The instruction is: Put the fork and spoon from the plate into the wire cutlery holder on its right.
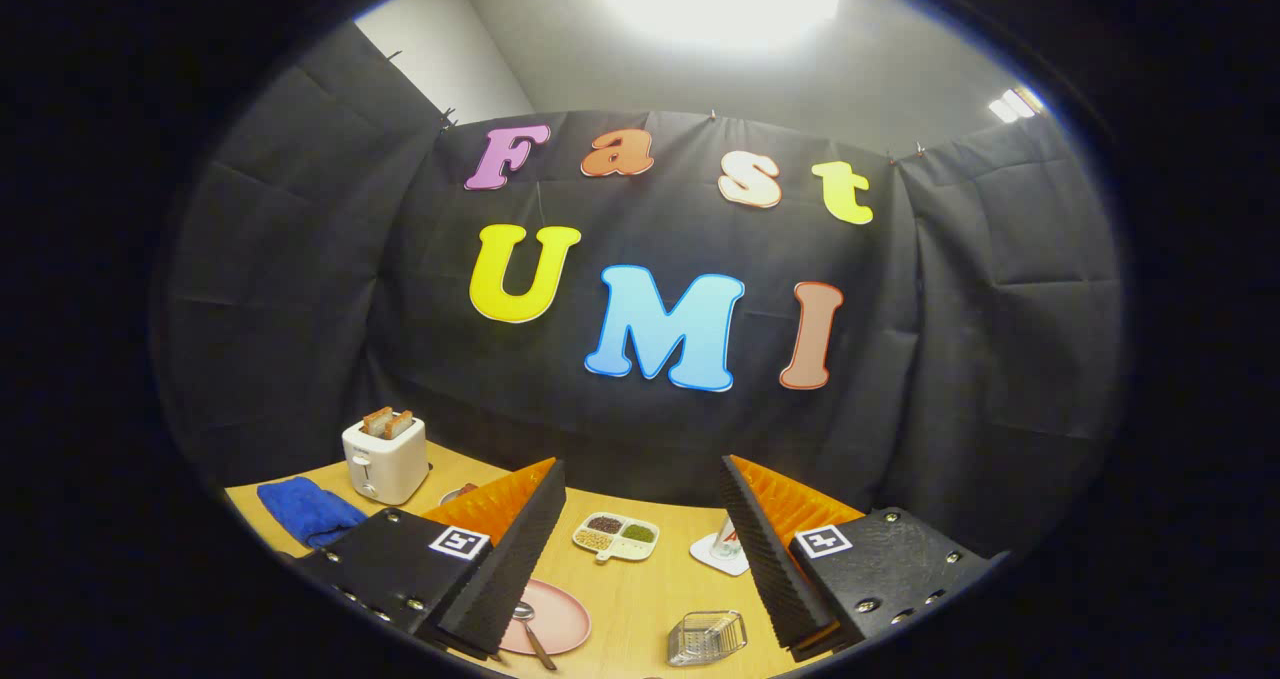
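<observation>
Tongs: released, ridged black pads with orange backs spread wide, nothing between them, held above the bench.
Plate: round, pink, flat, below and beside the left finger, partly hidden by it.
Spoon: shiny metal, lying on the plate; the fork could not be made out.
Wire cutlery holder: silvery mesh, boxy, between the fingers, nearer the right one.
Bench: smooth pale wood.
Toaster: white, rounded, well beyond the left finger.

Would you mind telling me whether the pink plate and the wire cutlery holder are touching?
Apart. The gripper view shows bare table between the pink plate and the wire cutlery holder; the open gripper hovers above, fingers touching neither.
</observation>
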A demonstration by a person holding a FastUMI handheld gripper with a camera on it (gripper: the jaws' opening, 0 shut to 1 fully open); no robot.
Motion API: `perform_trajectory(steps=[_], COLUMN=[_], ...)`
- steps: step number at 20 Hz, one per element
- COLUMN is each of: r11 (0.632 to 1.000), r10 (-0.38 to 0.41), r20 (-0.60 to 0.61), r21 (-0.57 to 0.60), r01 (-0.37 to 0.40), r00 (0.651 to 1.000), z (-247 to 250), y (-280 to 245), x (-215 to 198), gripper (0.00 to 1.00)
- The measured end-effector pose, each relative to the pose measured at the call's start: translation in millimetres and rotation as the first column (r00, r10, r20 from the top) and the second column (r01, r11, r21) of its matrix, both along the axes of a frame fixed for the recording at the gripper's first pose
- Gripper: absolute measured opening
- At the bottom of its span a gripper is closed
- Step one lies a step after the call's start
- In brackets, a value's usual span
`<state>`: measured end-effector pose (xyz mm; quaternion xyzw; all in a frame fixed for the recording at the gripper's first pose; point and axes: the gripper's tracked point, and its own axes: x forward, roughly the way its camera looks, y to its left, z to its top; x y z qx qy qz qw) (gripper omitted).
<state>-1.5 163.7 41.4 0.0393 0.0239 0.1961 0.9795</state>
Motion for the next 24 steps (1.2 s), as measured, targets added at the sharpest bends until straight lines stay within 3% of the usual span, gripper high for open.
perform_trajectory(steps=[17,21,24], r11=[0.999,0.990,0.964], r10=[0.053,0.119,0.194], r20=[-0.125,-0.226,-0.361], r21=[0.004,-0.054,-0.101], r01=[-0.053,-0.134,-0.245], r00=[0.991,0.967,0.912], z=[-28,-71,-121], y=[24,43,65], x=[-8,-12,-16], gripper=[0.95,0.95,0.93])
